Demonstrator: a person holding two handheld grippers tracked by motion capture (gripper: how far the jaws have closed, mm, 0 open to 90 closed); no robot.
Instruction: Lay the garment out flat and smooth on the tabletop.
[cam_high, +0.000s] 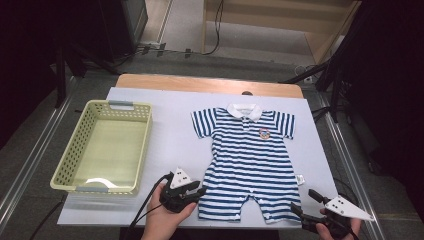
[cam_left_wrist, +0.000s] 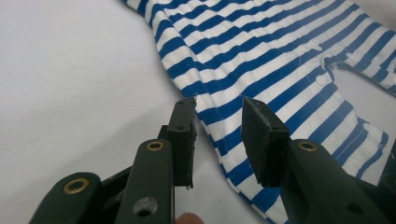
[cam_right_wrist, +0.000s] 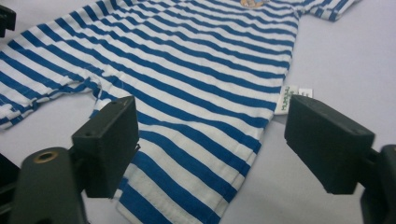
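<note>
Left gripper (cam_high: 200, 191) is held low in the left hand (cam_high: 165, 215), tips pointing right, jaws parted with a narrow gap. Right gripper (cam_high: 302, 202) sits in the right hand (cam_high: 340, 227) at the near right edge, tips pointing up-left, jaws wide apart.
</note>
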